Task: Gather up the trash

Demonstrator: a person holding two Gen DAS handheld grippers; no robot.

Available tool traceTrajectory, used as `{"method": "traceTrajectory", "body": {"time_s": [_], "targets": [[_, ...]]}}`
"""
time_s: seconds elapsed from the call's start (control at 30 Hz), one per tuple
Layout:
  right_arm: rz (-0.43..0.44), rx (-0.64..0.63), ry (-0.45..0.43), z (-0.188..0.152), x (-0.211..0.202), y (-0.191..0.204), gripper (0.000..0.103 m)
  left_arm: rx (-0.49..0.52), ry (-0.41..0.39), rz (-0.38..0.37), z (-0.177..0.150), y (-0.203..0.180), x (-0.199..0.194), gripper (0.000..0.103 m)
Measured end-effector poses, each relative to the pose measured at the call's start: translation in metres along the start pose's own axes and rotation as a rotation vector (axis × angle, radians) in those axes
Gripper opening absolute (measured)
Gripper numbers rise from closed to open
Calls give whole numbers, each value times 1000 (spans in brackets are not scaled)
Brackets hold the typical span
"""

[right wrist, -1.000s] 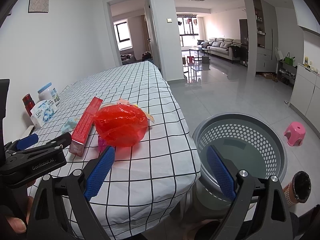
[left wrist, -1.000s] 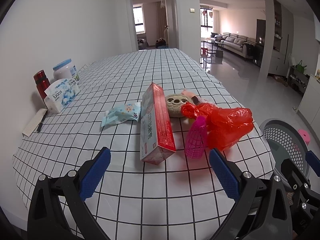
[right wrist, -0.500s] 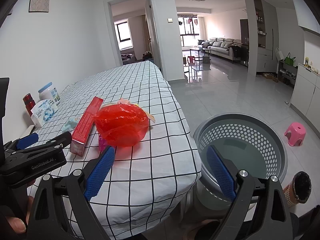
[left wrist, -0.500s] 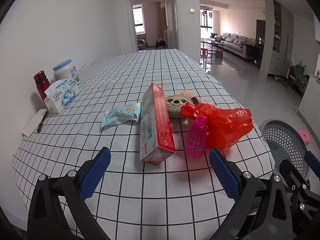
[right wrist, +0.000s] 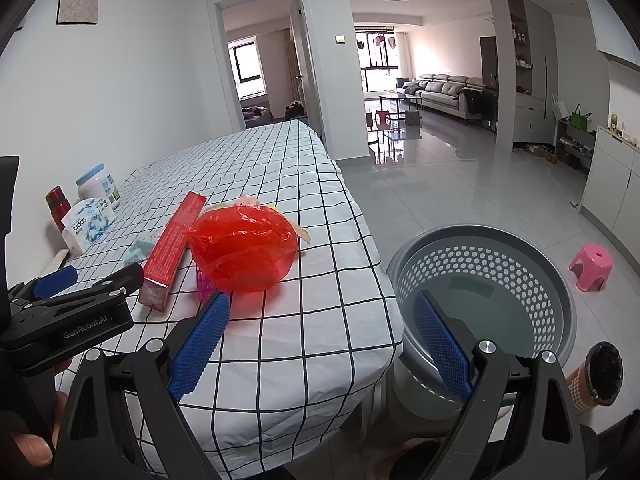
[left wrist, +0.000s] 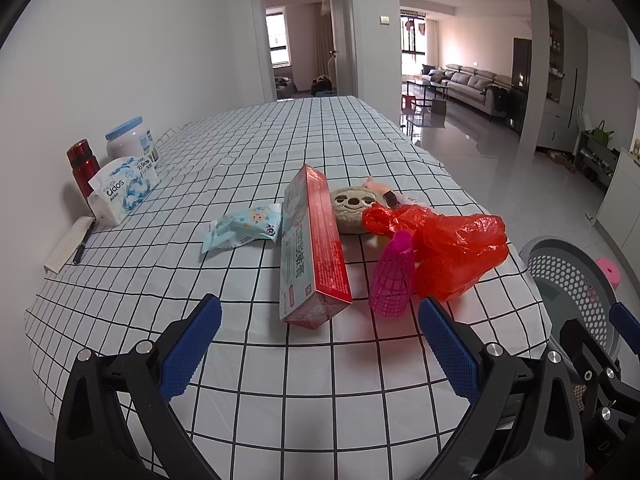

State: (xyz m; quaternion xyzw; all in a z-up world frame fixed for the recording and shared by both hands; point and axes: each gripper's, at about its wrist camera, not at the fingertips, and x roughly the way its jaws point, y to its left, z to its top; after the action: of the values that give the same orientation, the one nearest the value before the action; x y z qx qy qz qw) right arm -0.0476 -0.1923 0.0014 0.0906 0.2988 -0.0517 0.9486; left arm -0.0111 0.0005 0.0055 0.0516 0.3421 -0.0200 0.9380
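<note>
A crumpled red plastic bag [left wrist: 452, 250] [right wrist: 244, 248] lies near the table's right edge, beside a pink mesh sleeve [left wrist: 392, 278], a long red box [left wrist: 316, 240] [right wrist: 172, 248] and a light blue wipes packet [left wrist: 244, 228]. A grey perforated basket [right wrist: 488, 292] [left wrist: 568, 280] stands on the floor beside the table. My left gripper [left wrist: 320, 340] is open and empty above the table's near edge, short of the box. My right gripper [right wrist: 320, 336] is open and empty over the table corner, between bag and basket.
A sloth plush toy [left wrist: 350, 208] lies behind the box. A tissue pack [left wrist: 122, 188], a white jar [left wrist: 130, 140], a red bottle [left wrist: 82, 164] and a notepad with pen [left wrist: 72, 242] sit along the wall. A pink stool [right wrist: 592, 266] and a patterned cup [right wrist: 598, 376] are on the floor.
</note>
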Motion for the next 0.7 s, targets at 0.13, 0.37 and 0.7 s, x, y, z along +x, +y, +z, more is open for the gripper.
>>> {"method": "traceTrajectory", "body": {"time_s": [0.13, 0.37, 0.7], "targets": [[-1, 1, 1, 0, 0, 0, 89, 0, -1, -1, -1, -1, -1, 97], [2, -3, 6, -1, 3, 1, 89, -3, -3, 0, -2, -1, 0, 97], [7, -3, 7, -1, 4, 0, 89, -1, -1, 3, -1, 0, 1, 97]]}}
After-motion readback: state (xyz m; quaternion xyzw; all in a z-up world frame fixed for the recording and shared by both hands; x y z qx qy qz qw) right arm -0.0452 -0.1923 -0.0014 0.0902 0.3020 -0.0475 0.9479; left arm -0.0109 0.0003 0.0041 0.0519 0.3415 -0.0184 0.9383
